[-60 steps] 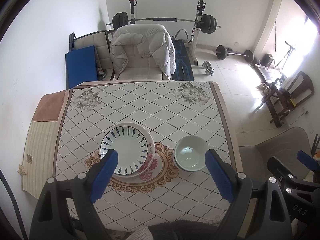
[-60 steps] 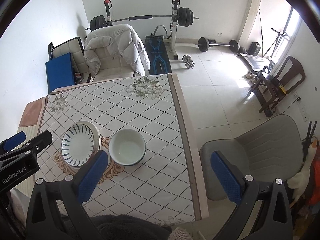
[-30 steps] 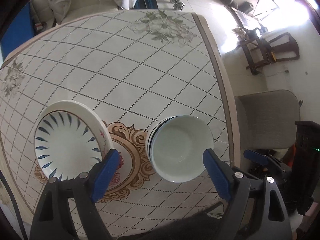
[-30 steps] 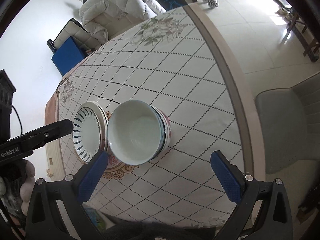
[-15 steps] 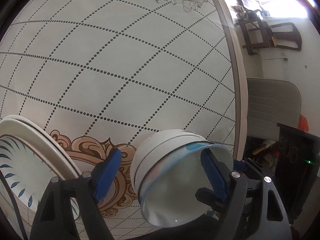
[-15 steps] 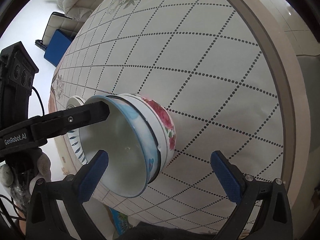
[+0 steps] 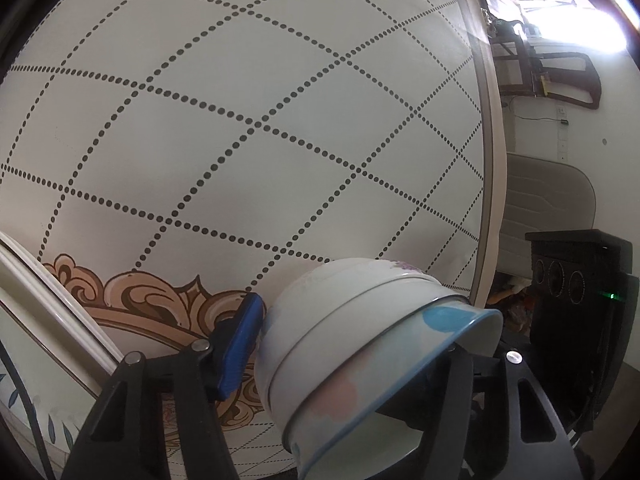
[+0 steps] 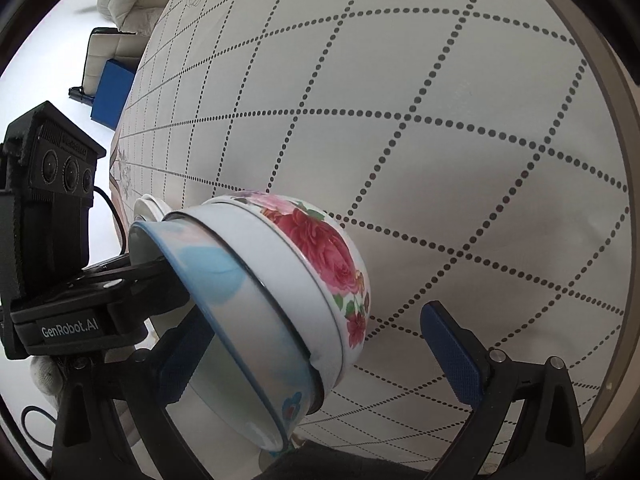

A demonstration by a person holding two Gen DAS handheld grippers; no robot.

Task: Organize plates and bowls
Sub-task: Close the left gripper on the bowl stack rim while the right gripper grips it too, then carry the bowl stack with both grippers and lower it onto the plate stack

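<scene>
A stack of nested bowls (image 7: 360, 344) stands on the patterned tablecloth; it also shows in the right wrist view (image 8: 288, 280). The lowest bowl has red roses (image 8: 320, 256), the top one a blue rim (image 7: 452, 320). My left gripper (image 7: 352, 352) is open and straddles the stack: one blue pad (image 7: 240, 344) is beside the left wall, the other finger is inside the top bowl. My right gripper (image 8: 320, 364) is open, one finger inside the bowl, the other pad (image 8: 452, 356) outside to the right. The stacked plates (image 7: 44, 320) lie at left.
The table's right edge (image 7: 492, 160) runs close by the bowls, with a grey chair (image 7: 548, 196) beyond it. The left gripper's black body (image 8: 60, 280) is close beside the bowls in the right wrist view. A white chair (image 8: 120, 0) stands at the far end.
Both grippers have dropped low and closed in on the bowl stack. Each now has one finger inside the top bowl and one outside. The bowls have not visibly shifted.
</scene>
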